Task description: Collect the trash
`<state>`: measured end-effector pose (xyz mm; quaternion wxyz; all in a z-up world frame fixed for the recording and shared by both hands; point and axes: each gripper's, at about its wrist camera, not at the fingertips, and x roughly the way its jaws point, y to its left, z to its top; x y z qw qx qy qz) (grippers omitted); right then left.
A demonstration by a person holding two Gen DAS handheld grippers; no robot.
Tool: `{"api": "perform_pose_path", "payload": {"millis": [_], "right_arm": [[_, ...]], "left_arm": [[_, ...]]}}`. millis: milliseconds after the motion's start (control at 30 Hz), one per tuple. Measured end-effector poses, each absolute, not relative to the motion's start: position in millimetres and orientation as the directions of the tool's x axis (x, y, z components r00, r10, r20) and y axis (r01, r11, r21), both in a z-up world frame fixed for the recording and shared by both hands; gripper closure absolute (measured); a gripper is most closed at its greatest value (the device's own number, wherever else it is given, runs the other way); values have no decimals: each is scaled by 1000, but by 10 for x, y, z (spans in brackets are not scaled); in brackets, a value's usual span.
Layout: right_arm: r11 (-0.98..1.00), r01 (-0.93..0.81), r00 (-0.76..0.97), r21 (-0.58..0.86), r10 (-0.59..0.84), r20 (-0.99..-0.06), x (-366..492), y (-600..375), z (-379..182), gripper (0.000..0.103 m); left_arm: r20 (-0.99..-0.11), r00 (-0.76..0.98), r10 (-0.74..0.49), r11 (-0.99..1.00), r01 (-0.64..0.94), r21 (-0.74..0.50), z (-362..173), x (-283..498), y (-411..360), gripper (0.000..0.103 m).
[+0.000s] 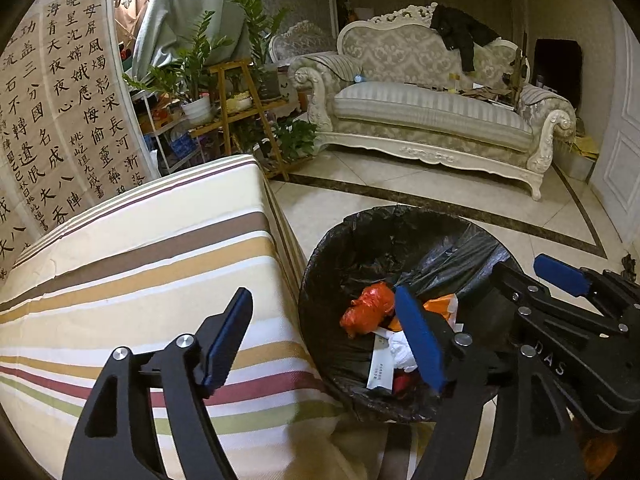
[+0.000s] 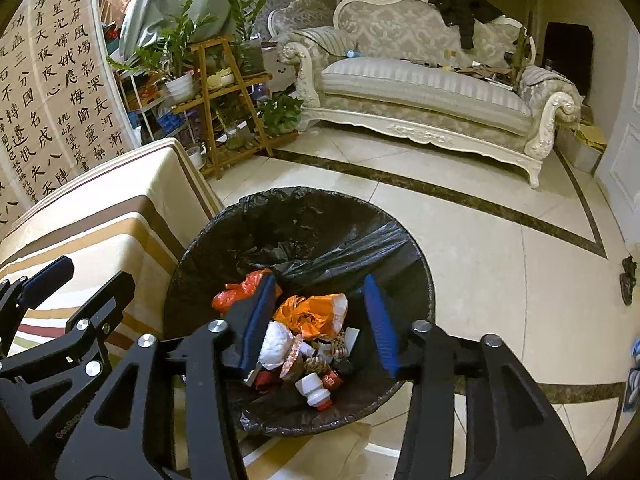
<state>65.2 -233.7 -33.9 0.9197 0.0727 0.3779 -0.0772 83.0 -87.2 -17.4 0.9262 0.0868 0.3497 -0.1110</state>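
A round trash bin lined with a black bag (image 2: 320,216) stands on the tiled floor beside the striped table; it also shows in the left wrist view (image 1: 360,240). Inside lie an orange wrapper (image 2: 312,314), a red-orange bag (image 1: 366,308), white crumpled paper (image 2: 278,340), a small white bottle (image 2: 314,390) and other scraps. My right gripper (image 2: 320,320) is open and empty, right above the bin. My left gripper (image 1: 324,340) is open and empty, straddling the table edge and the bin's rim. The right gripper's fingers (image 1: 560,276) show at right in the left wrist view.
A table with a striped cloth (image 1: 140,280) stands left of the bin. A white ornate sofa (image 1: 432,112) with a black jacket stands across the floor. A wooden plant stand (image 1: 240,116) and a calligraphy screen (image 1: 60,120) are at left. A small dark object (image 2: 628,280) lies on the floor at right.
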Motion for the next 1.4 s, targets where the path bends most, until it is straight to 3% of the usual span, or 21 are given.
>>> {"api": "perform_pose_path", "payload": {"millis": [400, 1400], "right_arm": [[978, 196, 737, 73, -98, -669, 342, -2306, -138, 44], [982, 184, 770, 50, -113, -628, -68, -2218, 35, 42]], "left_arm": [[-636, 758, -145, 967, 245, 72, -21, 574, -716, 25], [-592, 795, -131, 979, 199, 51, 145, 215, -479, 22]]}}
